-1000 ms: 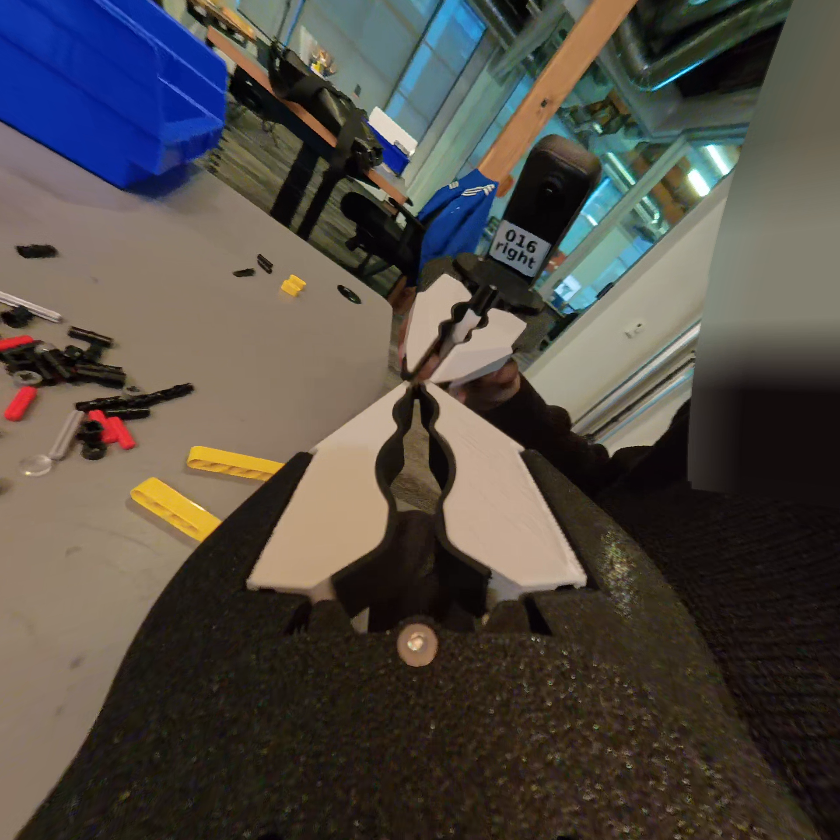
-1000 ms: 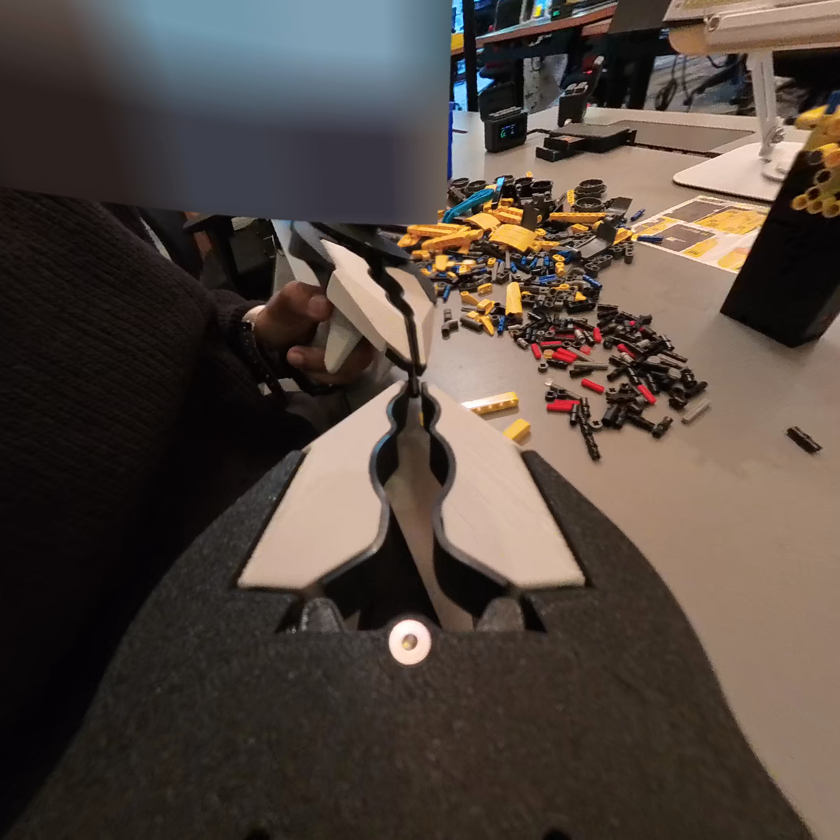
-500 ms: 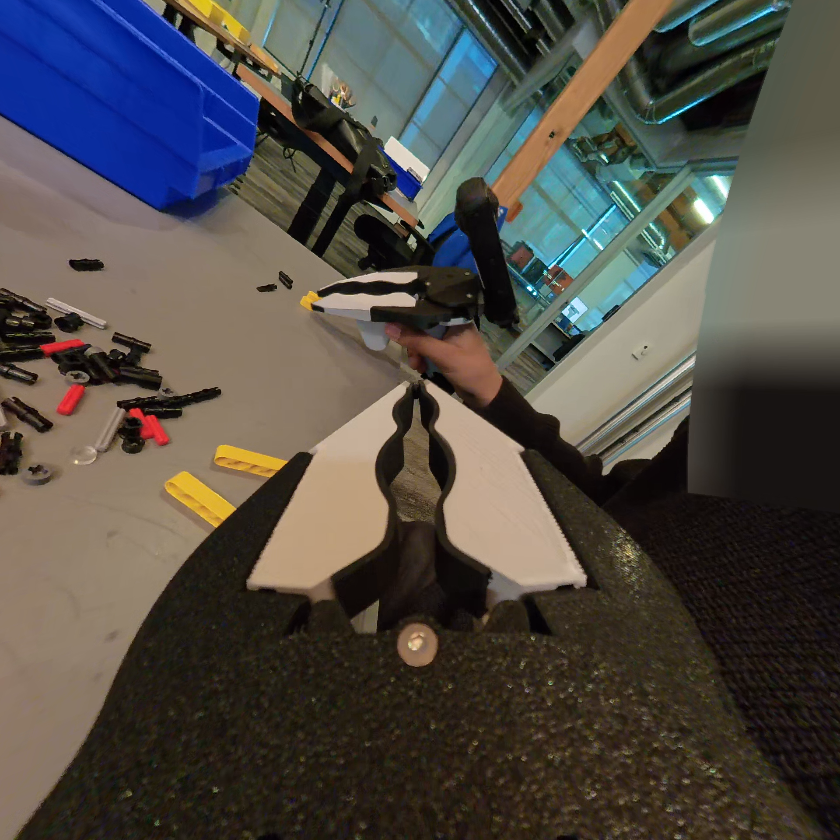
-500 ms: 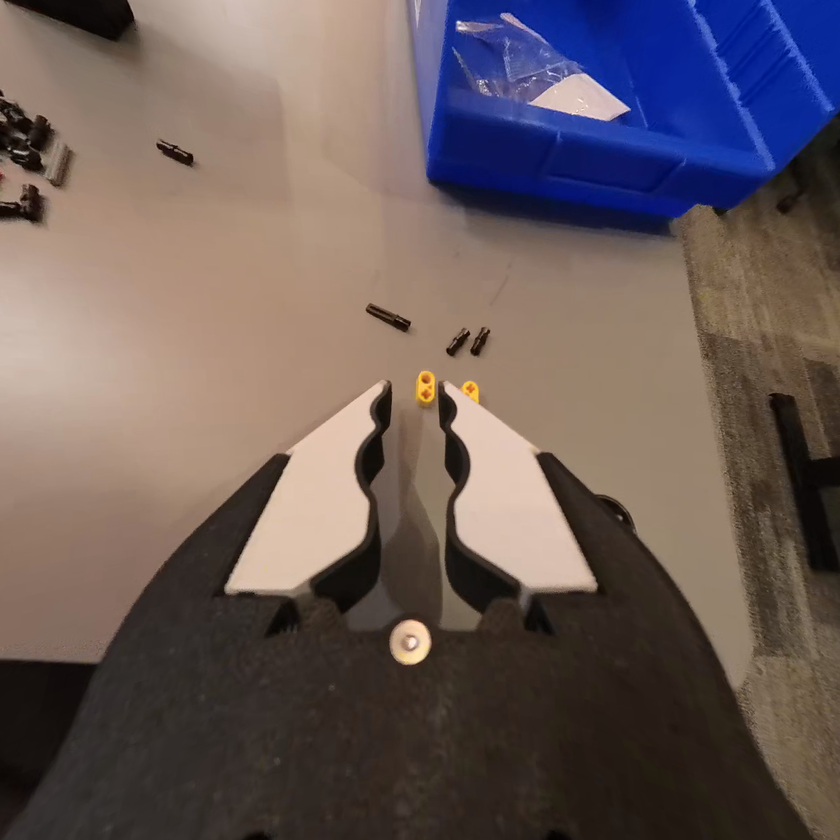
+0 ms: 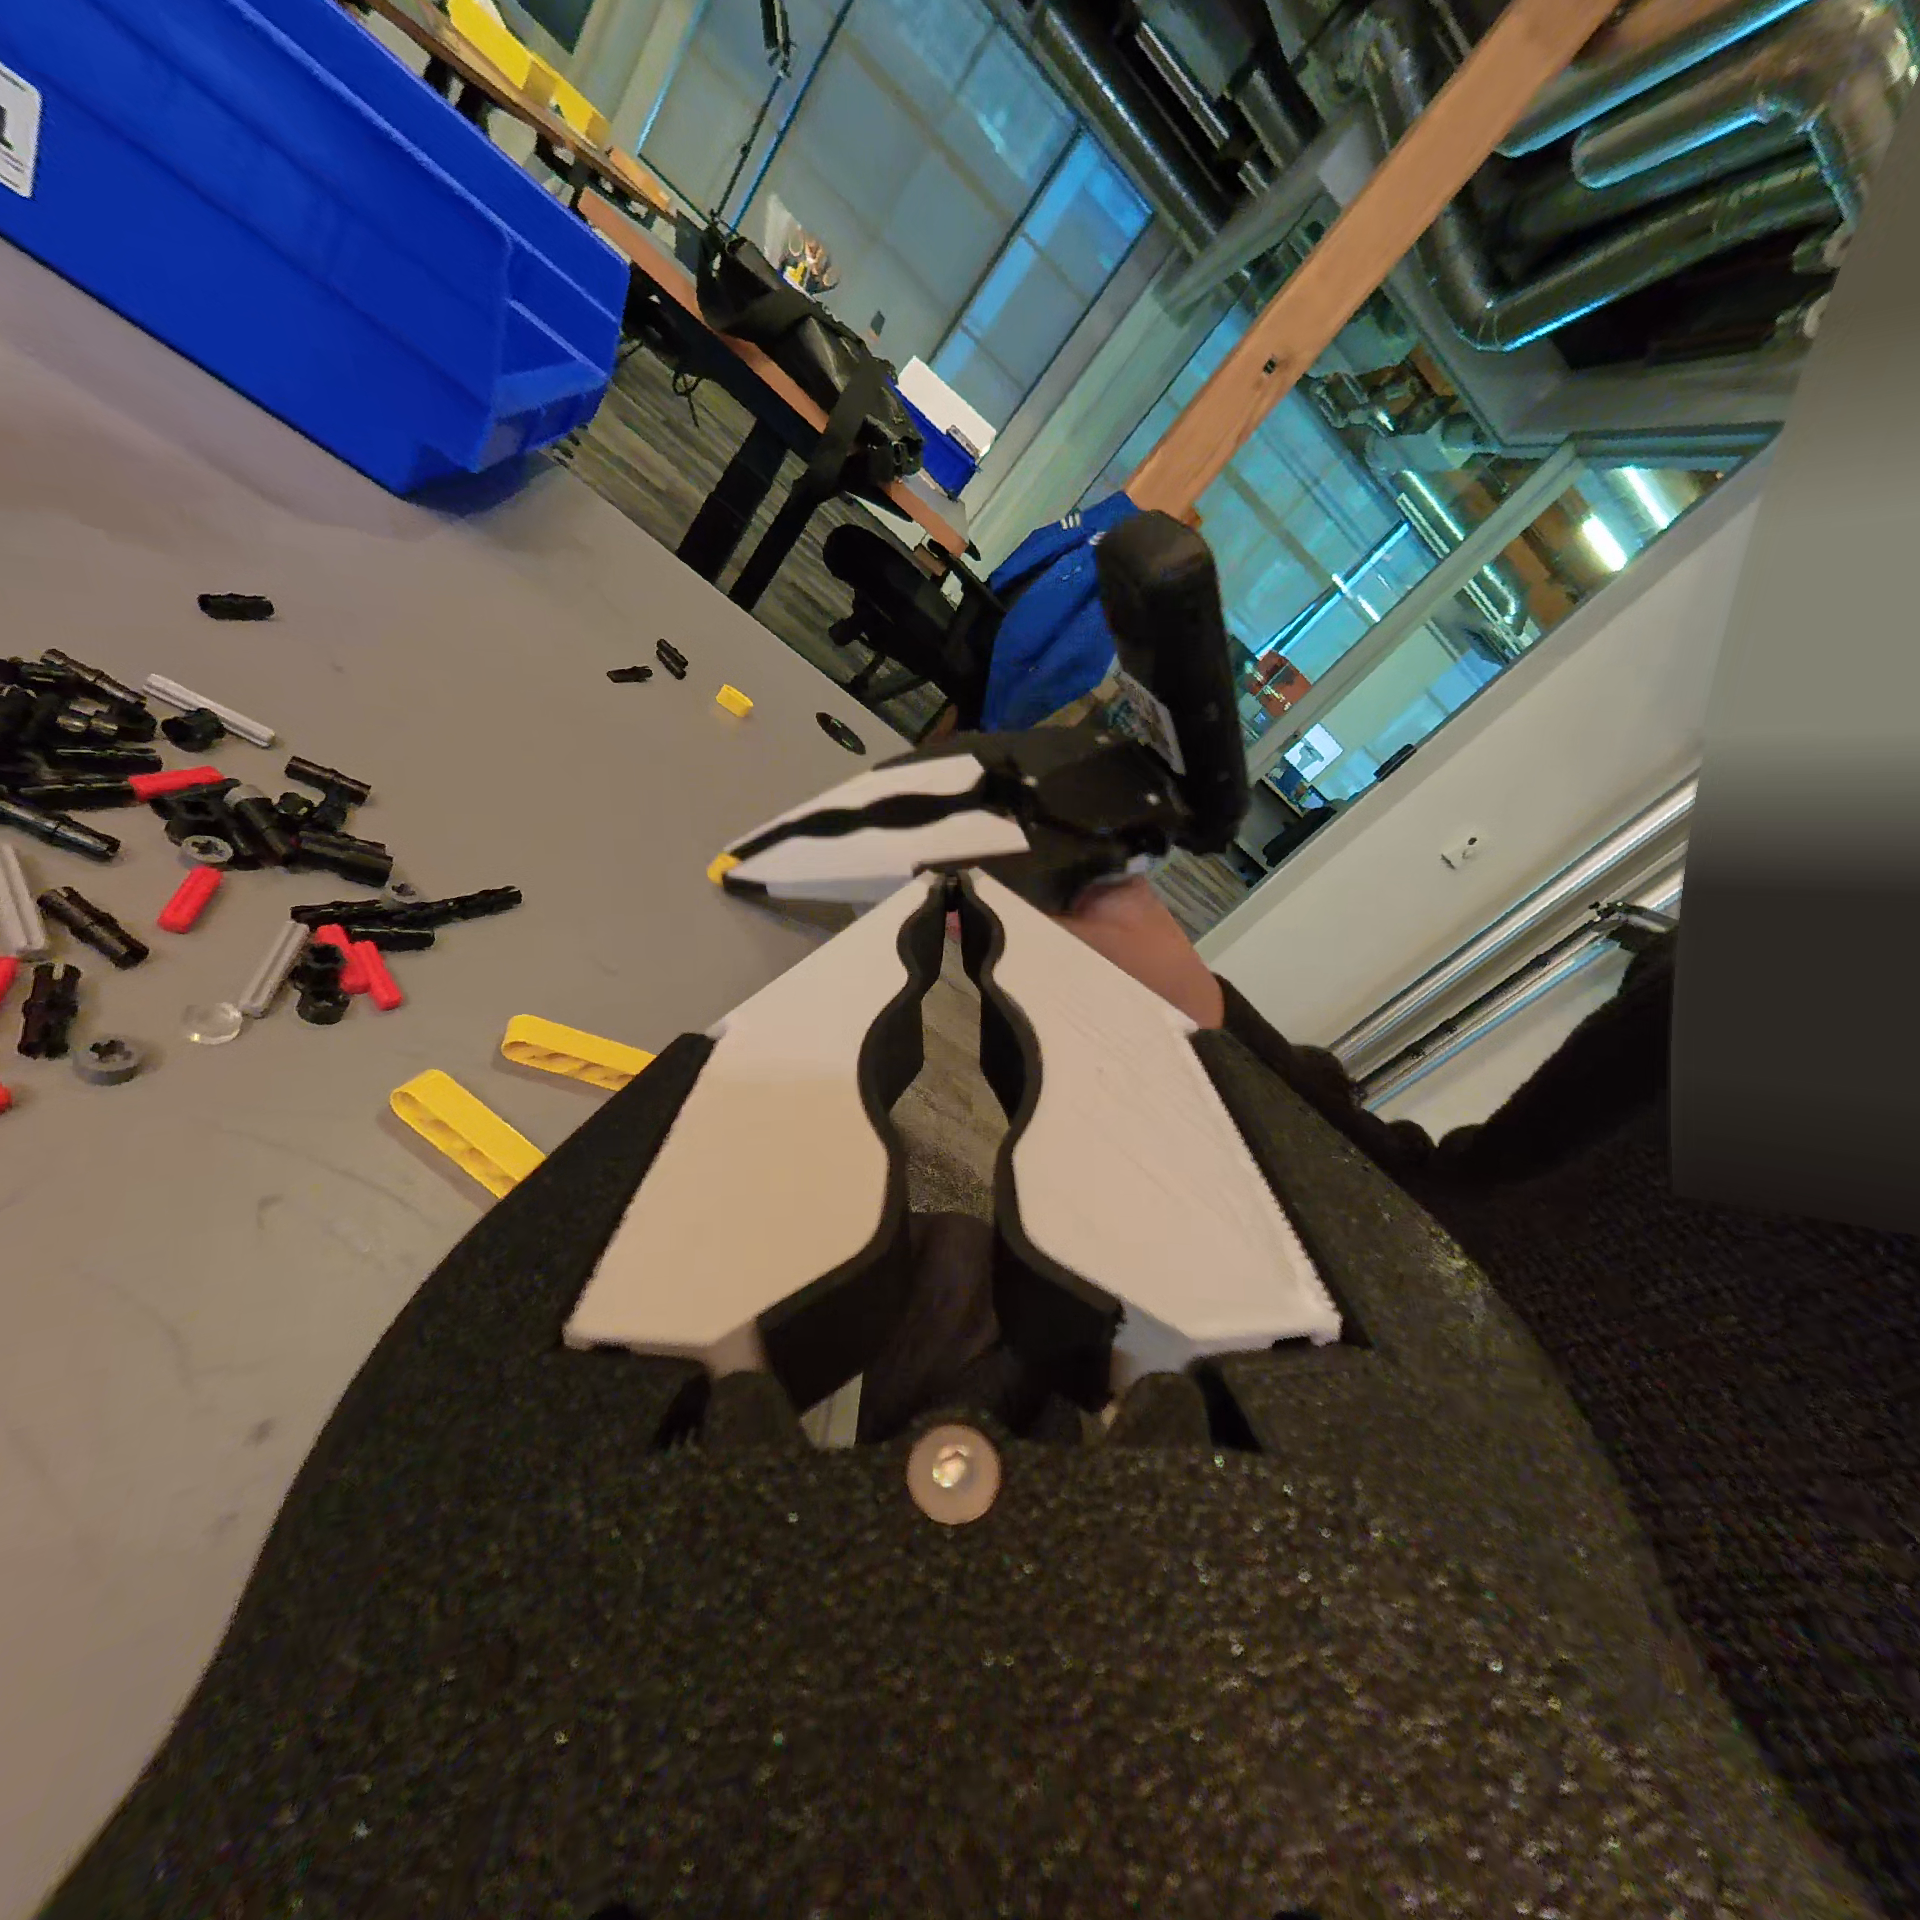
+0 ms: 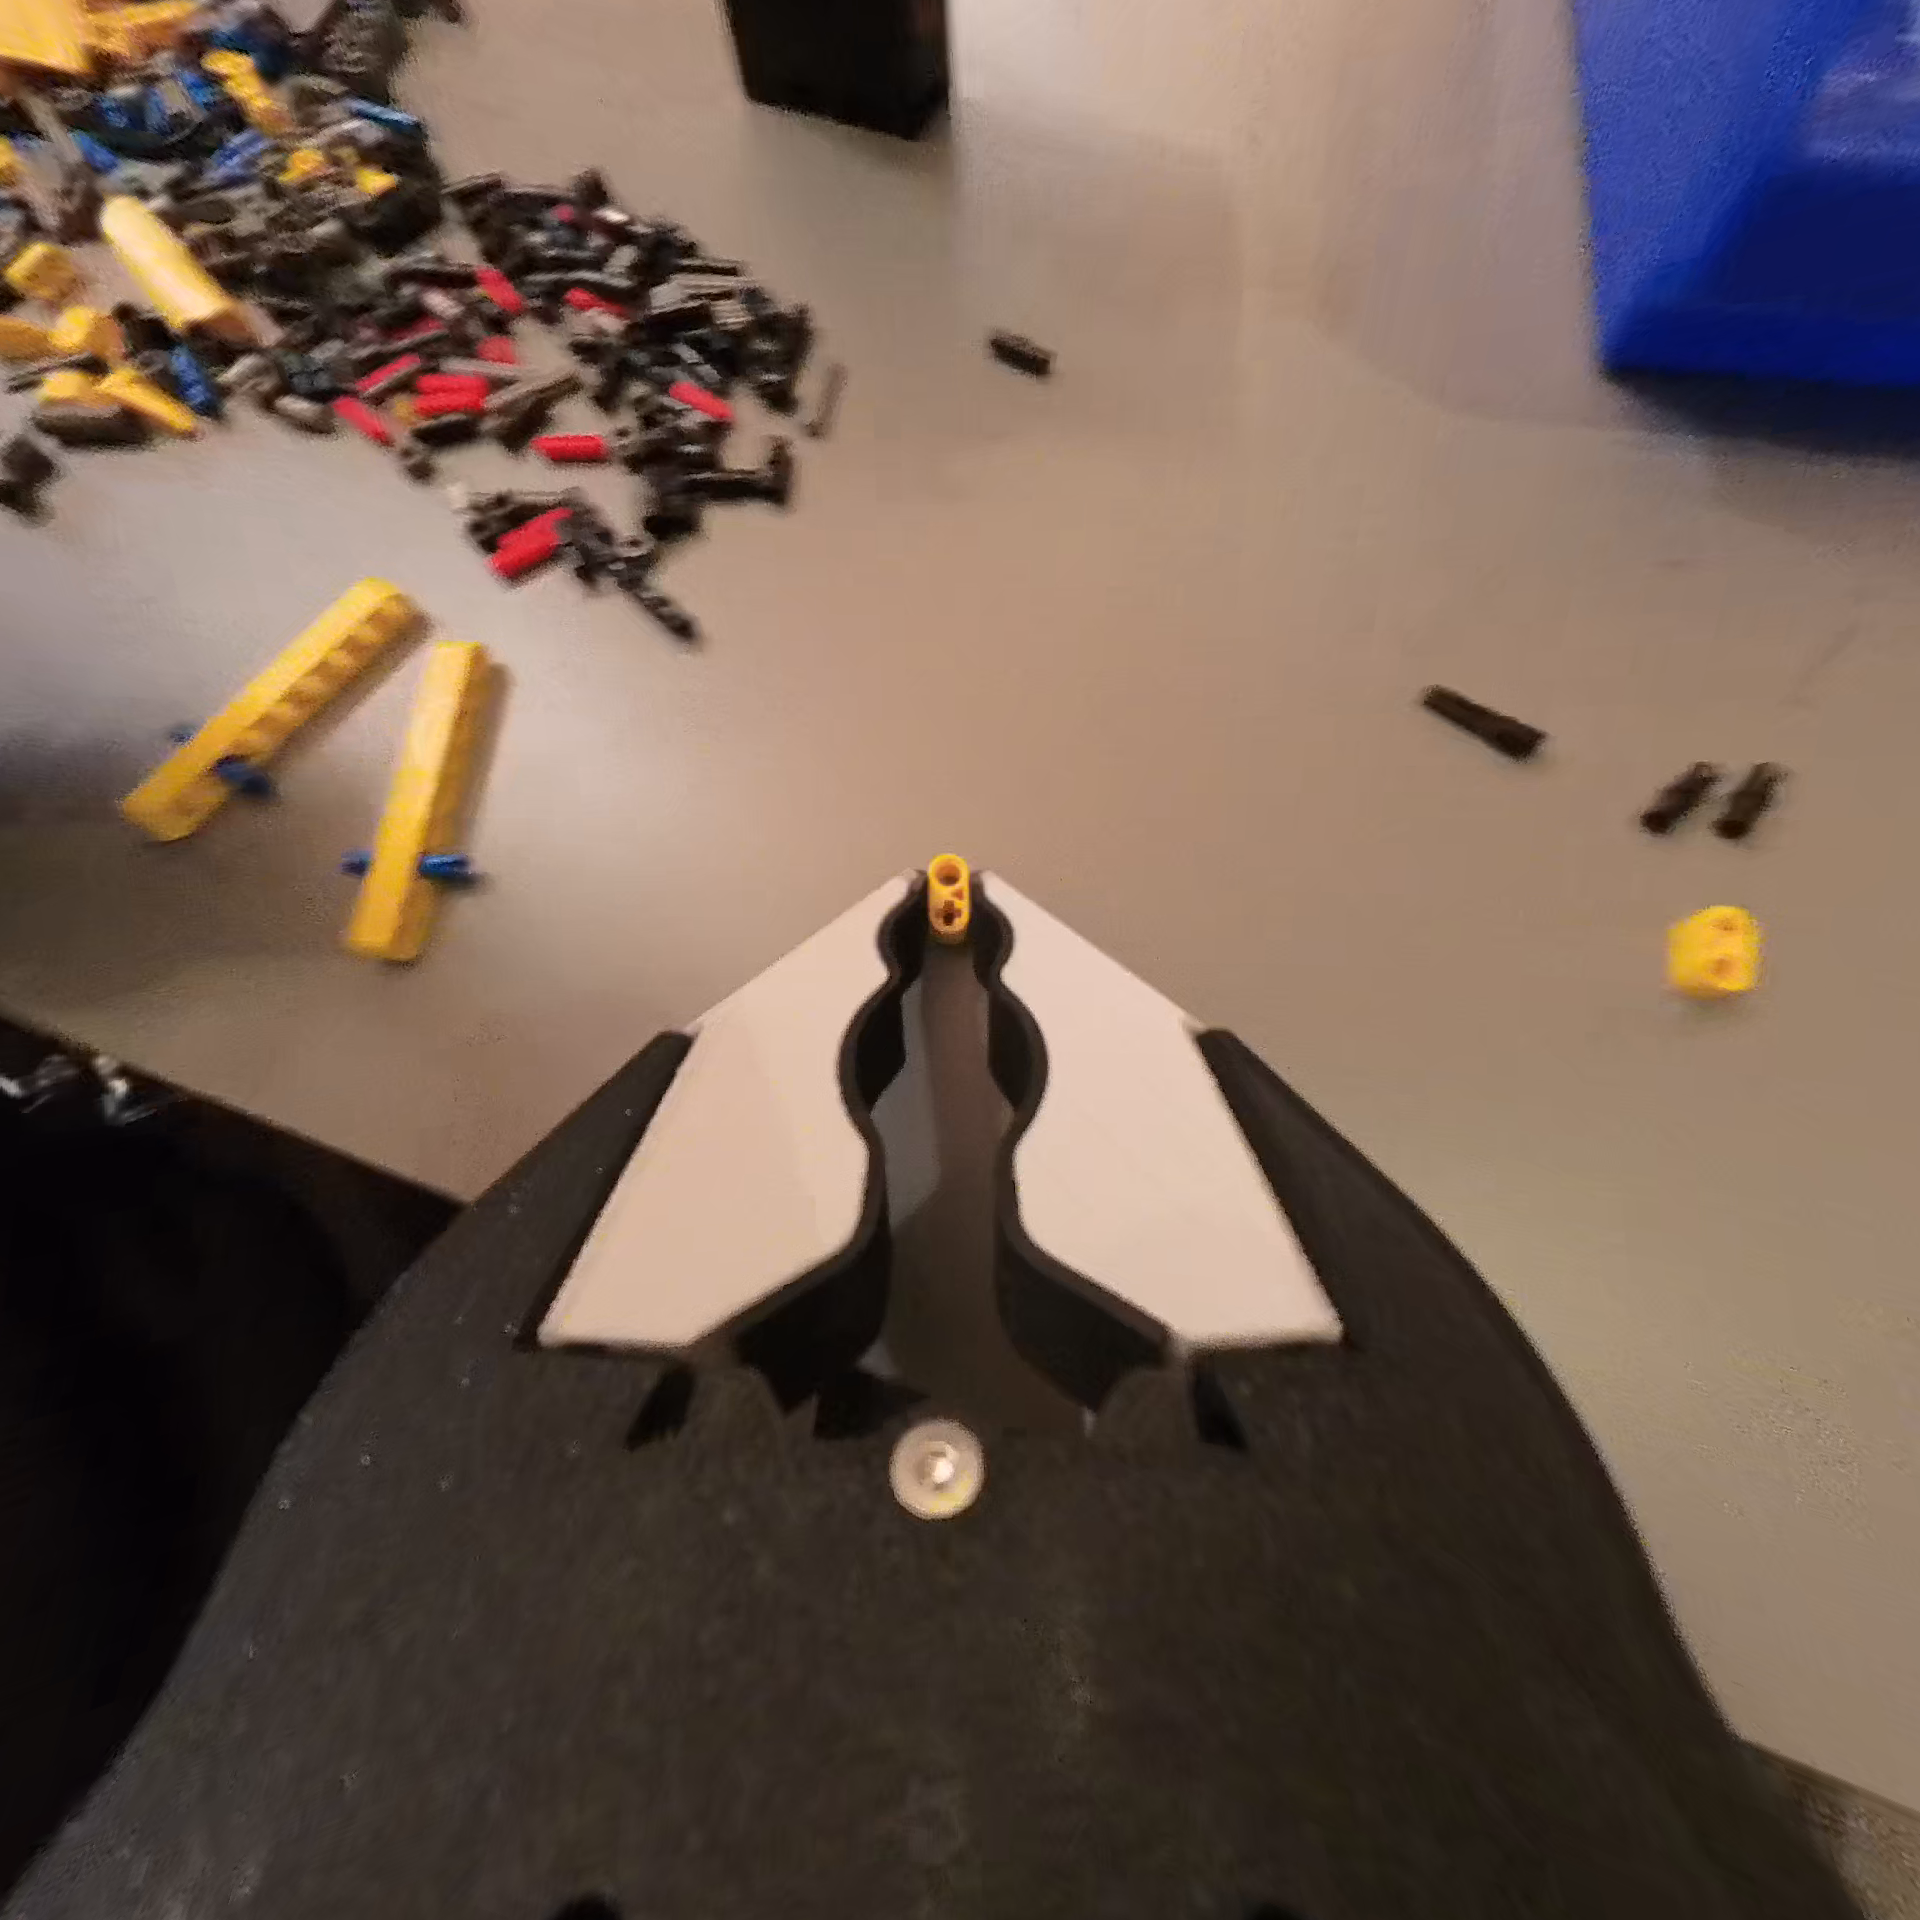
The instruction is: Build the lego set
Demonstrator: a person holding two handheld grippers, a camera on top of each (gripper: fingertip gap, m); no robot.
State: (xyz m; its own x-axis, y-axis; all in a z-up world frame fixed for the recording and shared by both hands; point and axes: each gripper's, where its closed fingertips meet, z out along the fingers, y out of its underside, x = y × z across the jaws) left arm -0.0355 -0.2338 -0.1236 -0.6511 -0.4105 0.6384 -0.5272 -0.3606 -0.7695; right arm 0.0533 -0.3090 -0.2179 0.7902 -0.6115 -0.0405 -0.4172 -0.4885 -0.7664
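Right gripper (image 6: 948,883) around yellow connector (image 6: 948,896)

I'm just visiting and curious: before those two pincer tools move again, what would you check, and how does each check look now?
1. Right gripper shut on small yellow piece: ok.
2. Piece seated deep: not ok, only at the fingertips.
3. Left gripper shut, holding nothing visible: ok.
4. Space between the grippers: cannot tell.
5. Second yellow piece lying clear on grey table: ok.
6. Right view sharp: not ok, blurred.
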